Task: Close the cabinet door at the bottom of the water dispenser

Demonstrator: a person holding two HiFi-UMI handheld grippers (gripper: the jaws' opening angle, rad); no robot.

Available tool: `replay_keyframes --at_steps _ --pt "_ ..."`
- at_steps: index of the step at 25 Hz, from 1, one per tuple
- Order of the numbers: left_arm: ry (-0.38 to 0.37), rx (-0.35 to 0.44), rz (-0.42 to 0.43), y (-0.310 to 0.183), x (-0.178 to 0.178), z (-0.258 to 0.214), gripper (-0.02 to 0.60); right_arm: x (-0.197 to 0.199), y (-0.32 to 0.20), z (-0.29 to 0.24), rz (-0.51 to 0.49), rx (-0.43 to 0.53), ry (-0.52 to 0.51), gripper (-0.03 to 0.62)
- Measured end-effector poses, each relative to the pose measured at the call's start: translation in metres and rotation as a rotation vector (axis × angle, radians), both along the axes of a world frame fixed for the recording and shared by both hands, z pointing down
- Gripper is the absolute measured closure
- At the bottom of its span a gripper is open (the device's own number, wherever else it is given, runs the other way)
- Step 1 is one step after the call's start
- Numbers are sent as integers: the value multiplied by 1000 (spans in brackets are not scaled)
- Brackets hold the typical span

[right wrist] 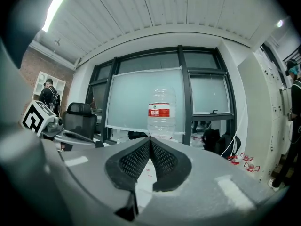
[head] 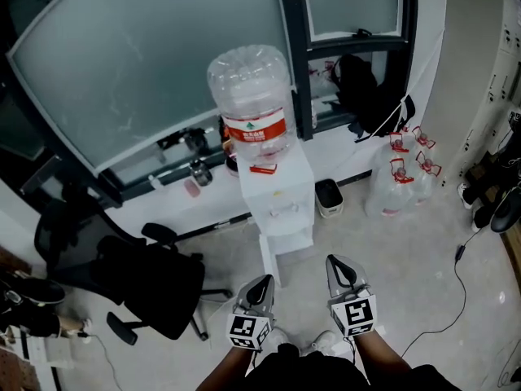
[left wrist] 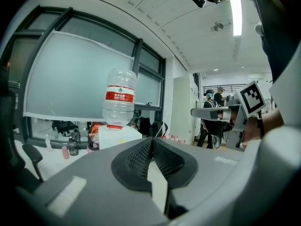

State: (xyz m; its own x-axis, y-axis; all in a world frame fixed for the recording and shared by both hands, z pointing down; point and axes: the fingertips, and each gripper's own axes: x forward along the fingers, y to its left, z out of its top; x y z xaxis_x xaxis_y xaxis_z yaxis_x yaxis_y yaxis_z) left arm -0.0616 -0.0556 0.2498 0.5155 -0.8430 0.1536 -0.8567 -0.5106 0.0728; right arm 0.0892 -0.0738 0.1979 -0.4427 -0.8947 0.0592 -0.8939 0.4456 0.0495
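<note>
White cabinet door (head: 267, 261) stands swung out at the foot of the water dispenser (head: 278, 187), just before me. I hold my left gripper (head: 260, 287) and right gripper (head: 340, 269) low, jaws pressed together and empty, to push it.

Water dispenser (left wrist: 117, 135) bottom hidden behind left tool (left wrist: 151, 141); likewise right gripper view.

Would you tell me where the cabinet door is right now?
In the head view the cabinet door hangs open at the base of the water dispenser, swung out on its left side, just ahead of the left gripper.
</note>
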Motion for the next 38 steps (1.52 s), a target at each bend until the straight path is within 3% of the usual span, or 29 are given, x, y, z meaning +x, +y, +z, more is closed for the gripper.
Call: replay_keyframes --at_steps 17,23,29,38 --pt "14 -49 54 -34 -44 27 564 -55 -43 23 -23 -34 81 591" --pt "22 -72 2 -48 -56 64 563 -64 -65 64 -41 -69 70 591" --pt "15 -83 -77 -63 -52 127 563 -58 -85 124 -73 -80 63 591" --pt "34 -66 -133 -97 -61 281 563 -63 -107 279 -73 -67 45 591"
